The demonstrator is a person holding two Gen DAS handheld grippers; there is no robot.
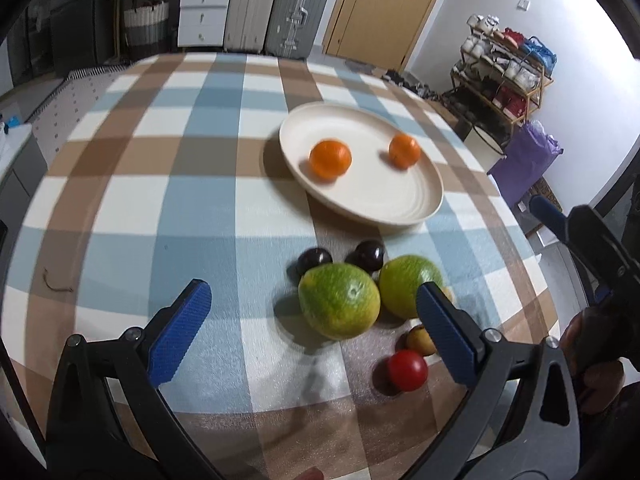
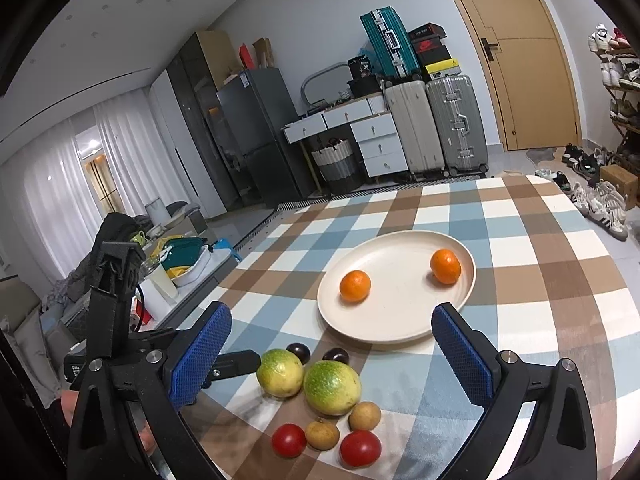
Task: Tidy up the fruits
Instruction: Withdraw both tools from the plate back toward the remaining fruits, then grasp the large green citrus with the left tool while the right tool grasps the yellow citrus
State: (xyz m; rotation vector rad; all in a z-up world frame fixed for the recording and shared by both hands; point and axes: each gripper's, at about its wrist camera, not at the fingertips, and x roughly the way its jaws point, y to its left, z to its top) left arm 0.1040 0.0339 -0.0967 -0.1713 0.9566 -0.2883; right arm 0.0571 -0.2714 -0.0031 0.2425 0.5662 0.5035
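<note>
A round cream plate (image 2: 394, 322) on the blue, brown and white checked tablecloth (image 2: 540, 280) holds two orange tangerines (image 2: 355, 286). Near it lie two green citrus fruits (image 2: 332, 388), two dark plums (image 2: 298, 353), two red tomatoes (image 2: 360, 449) and two tan longans (image 2: 322, 435). The left gripper (image 1: 314, 322) and right gripper (image 2: 331, 354) are both spread wide, holding nothing.
</note>
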